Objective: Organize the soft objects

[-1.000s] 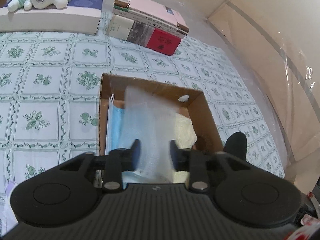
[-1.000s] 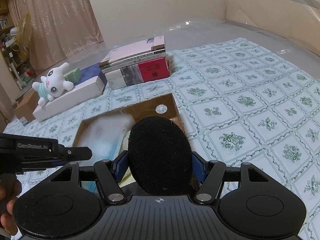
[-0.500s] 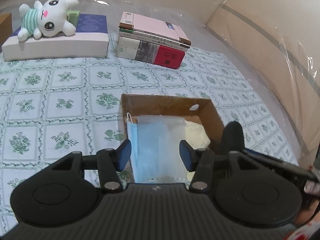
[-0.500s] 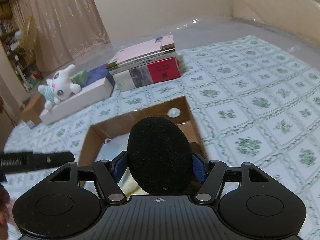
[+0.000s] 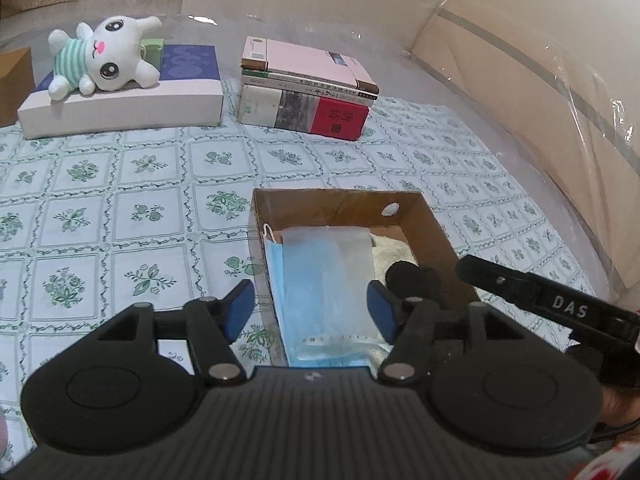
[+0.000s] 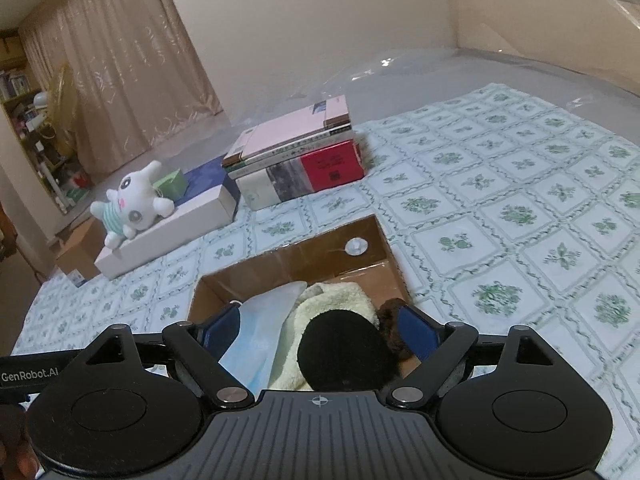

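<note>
Looking through the left wrist camera, my left gripper [image 5: 310, 308], jaws just opening, stands spread and empty above the bagged mask [image 5: 326, 280] in the cardboard box [image 5: 332, 204]; I'd withdraw straight up. "DAS" reads on the other tool.

Right wrist view: right gripper [image 6: 320, 332] has just been widening, clear of the black sponge [image 6: 344, 350] resting on the towel [image 6: 320, 312]; I'd lift gently. "GenRobot.AI" shows at left.

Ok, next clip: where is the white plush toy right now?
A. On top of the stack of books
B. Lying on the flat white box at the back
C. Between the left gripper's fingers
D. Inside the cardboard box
B. The plush toy lies on the flat white box, left of the stack of books and well behind the cardboard box.
</note>
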`<move>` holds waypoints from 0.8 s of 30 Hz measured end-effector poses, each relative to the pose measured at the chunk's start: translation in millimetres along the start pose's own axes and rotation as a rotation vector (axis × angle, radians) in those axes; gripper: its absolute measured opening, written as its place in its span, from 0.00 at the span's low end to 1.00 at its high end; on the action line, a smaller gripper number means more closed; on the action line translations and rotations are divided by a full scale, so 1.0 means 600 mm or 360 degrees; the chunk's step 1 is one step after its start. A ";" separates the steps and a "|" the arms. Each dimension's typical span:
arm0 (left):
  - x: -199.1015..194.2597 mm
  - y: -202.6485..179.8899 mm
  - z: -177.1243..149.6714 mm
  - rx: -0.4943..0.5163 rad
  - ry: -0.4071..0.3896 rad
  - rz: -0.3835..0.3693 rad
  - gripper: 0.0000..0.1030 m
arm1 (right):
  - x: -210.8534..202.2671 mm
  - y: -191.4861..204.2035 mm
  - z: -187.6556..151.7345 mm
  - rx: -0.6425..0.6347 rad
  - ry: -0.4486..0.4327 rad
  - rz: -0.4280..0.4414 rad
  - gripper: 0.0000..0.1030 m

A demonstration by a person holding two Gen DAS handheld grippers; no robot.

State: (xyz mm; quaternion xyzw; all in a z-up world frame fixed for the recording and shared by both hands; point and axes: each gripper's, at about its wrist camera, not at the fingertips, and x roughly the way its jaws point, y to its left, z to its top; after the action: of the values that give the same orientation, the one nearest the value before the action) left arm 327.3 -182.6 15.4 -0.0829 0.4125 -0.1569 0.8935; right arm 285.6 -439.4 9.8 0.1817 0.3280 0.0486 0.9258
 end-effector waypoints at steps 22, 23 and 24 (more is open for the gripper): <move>-0.206 -0.043 -0.106 0.0078 -0.0134 0.0047 0.97 | -0.243 0.074 -0.090 -0.0237 -0.0015 -0.0112 0.83; -0.214 -0.044 -0.113 0.0085 -0.0137 0.0050 0.98 | -0.253 0.076 -0.098 -0.0235 -0.0018 -0.0110 0.83; -0.221 -0.044 -0.119 0.0090 -0.0139 0.0050 0.98 | -0.261 0.078 -0.106 -0.0233 -0.0018 -0.0109 0.83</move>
State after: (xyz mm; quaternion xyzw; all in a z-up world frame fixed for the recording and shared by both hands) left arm 186.1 -162.6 71.0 -0.0578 0.3698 -0.1507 0.9150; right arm 125.0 -409.3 74.1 0.1023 0.3245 0.0399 0.9395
